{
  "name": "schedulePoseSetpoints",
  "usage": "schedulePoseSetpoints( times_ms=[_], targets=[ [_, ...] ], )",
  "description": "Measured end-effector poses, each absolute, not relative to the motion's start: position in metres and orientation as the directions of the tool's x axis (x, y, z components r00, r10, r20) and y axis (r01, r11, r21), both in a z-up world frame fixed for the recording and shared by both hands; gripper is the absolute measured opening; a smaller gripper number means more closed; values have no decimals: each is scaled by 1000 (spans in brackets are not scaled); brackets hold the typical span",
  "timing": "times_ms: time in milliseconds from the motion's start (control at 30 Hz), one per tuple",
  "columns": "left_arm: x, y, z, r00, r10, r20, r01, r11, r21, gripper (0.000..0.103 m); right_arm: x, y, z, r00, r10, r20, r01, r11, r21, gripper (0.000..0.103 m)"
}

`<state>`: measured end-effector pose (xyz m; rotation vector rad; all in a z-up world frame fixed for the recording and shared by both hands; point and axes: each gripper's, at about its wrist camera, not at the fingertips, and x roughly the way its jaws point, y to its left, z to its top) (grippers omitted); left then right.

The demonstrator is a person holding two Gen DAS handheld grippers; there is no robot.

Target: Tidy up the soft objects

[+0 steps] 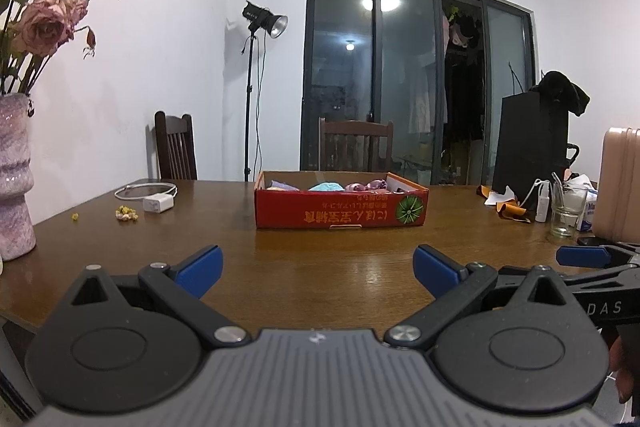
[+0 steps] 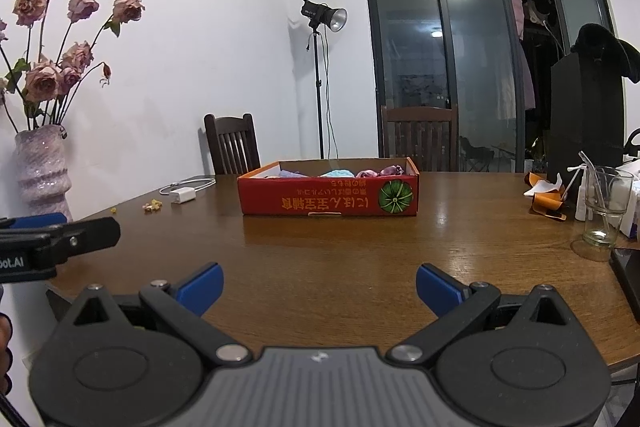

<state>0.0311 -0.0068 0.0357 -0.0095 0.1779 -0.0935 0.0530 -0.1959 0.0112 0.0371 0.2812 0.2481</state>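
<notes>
Cardboard walls hide most of the soft objects (image 1: 332, 185) in the left wrist view: only lavender, teal and pink tops show above the rim of the red box (image 1: 340, 213), and what kinds of things they are cannot be made out. The box lies on the wooden tabletop (image 1: 320, 267) with its long axis running left to right, its printed long side facing the camera with the lettering upside down. It sits ahead of the left hand-held gripper (image 1: 318, 271), well apart from it and roughly centred between the blue fingers, which are spread wide and grasp nothing. At the right edge the other gripper is cut off, only one blue finger and some black frame showing. In the right wrist view the same box (image 2: 328, 197) is turned slightly, its right end wall partly visible, long axis again crosswise; the soft objects (image 2: 340, 173) show only as coloured tops over the rim. The right hand-held gripper (image 2: 320, 289) is released, fingers wide apart and empty, with the box ahead and well apart. The left gripper enters at the left edge, mostly cut off, near a pink vase (image 2: 42, 171) of dried roses.
</notes>
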Motion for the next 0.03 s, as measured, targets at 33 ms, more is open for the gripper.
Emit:
schedulePoseSetpoints(
  times_ms=[33],
  targets=[
    [30, -8, 36, 980, -97, -176, 96, 995, -13, 103, 53, -196, 11, 930, 247, -270, -237, 969, 71, 103]
  ],
)
